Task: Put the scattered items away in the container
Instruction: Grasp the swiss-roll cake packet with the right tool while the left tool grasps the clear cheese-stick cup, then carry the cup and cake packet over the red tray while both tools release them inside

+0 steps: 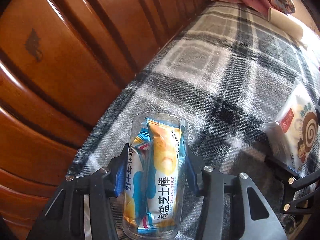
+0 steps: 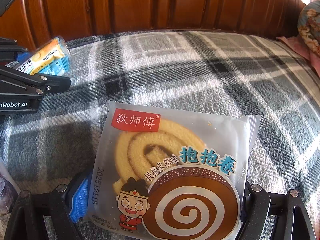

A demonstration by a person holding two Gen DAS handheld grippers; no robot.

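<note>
Far left, a polished wooden backrest [image 1: 60,60] of grooved reddish panels borders the seat. A grey, black and white plaid blanket [image 1: 200,80] covers the seat from that panel rightward.

The left gripper [image 1: 155,172] sits low over the blanket's near-left area. Its blue pads [image 1: 120,178] press on both sides of a clear plastic cup [image 1: 156,176], so the fingers stand narrow and clamped on the cup. The cup is tilted with its base away from the camera. Inside it are cheese stick packets [image 1: 162,170], printed in blue, white and orange, standing lengthwise. From the right wrist view the same cup appears at the left edge, lying tilted in the left gripper's black fingers, near the backrest.

Right of the cup, across a stretch of bare blanket, lies a swirl cake packet [image 2: 174,170], frosted plastic with a red label, a cartoon figure and a brown spiral. It lies flat on the blanket, outside the cup. The right gripper [image 2: 164,206] straddles the packet's near end. Its fingers stand wide, one on each side of the packet. The left blue pad [image 2: 80,202] lies just beside the packet's edge; whether either pad presses on the wrapper cannot be told.

Far right, a floral patterned cloth [image 2: 310,28] rests at the seat's end against the backrest.
</note>
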